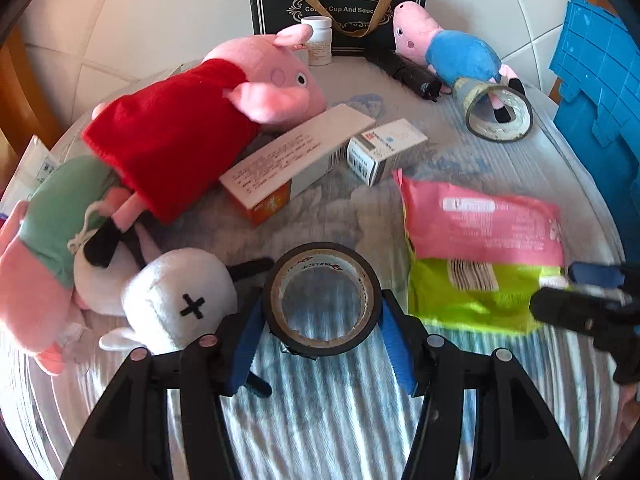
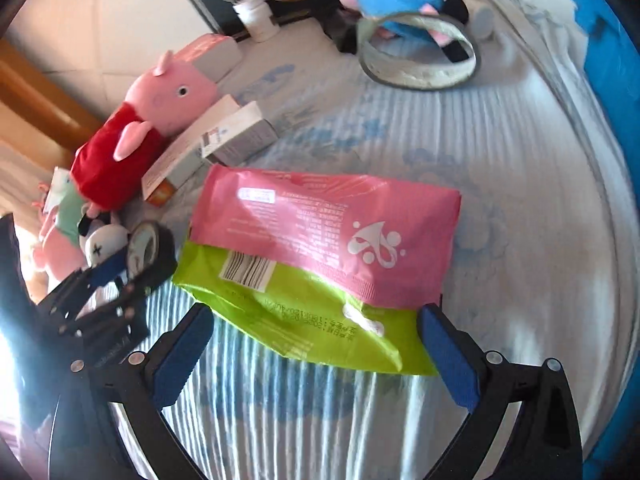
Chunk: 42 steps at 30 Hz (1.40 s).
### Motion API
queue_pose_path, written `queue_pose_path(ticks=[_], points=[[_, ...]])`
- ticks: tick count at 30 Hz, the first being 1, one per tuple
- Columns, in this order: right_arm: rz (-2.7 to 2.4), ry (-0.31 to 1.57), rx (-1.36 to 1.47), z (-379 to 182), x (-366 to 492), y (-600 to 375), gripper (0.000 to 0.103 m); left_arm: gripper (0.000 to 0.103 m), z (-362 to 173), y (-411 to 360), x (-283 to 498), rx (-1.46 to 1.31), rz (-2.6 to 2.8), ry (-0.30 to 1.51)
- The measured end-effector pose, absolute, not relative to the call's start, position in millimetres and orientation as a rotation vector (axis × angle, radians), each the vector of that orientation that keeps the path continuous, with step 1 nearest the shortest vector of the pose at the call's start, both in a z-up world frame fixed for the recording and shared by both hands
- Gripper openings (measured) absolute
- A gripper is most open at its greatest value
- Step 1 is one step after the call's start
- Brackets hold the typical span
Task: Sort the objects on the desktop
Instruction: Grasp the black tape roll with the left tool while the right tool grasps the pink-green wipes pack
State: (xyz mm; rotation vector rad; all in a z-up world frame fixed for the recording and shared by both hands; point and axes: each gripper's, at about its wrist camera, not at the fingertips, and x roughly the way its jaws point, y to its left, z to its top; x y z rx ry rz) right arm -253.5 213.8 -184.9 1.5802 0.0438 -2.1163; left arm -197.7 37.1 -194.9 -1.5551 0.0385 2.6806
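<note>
My left gripper point(image 1: 322, 338) is shut on a black tape roll point(image 1: 322, 302), its blue pads pressing both sides of the roll. The same roll shows in the right wrist view point(image 2: 154, 250) with the left gripper point(image 2: 116, 276) around it. My right gripper point(image 2: 316, 354) is open, its jaws on either side of the near end of a pink and green wipes packet point(image 2: 320, 256), not touching it. The packet lies flat on the striped cloth and also shows in the left wrist view point(image 1: 484, 256), with the right gripper point(image 1: 588, 296) at its right edge.
Several plush pigs lie left point(image 1: 192, 128) and back right point(image 1: 448, 48). Two cartons point(image 1: 296, 156), point(image 1: 384, 148), a white bottle point(image 1: 318, 38), a dark gift bag point(image 1: 340, 4), a grey tape ring point(image 1: 498, 110) and a blue crate point(image 1: 600, 92) surround the cloth.
</note>
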Motion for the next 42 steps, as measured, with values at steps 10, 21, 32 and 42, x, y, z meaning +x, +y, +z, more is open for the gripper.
queue_pose_path(ticks=[10,21,32,42], points=[[-2.175,0.136,1.604,-202.6,-246.1,231.8,0.054,0.055,-199.9,25.6,-157.4,-1.608,2.653,0.002],[-2.053,0.530,1.364,-190.8,-173.1,175.3,0.093,0.055,-189.7,3.6,-138.0,-1.581,2.751,-0.004],[-1.944,0.614,1.510,-236.8,-223.9,138.8,0.103,0.055,-193.4,-1.6,-144.4,-1.595,2.753,-0.038],[-2.052,0.588,1.410,-221.0,-212.3,156.5,0.050,0.055,-174.2,10.4,-134.2,-1.515,2.764,-0.006]])
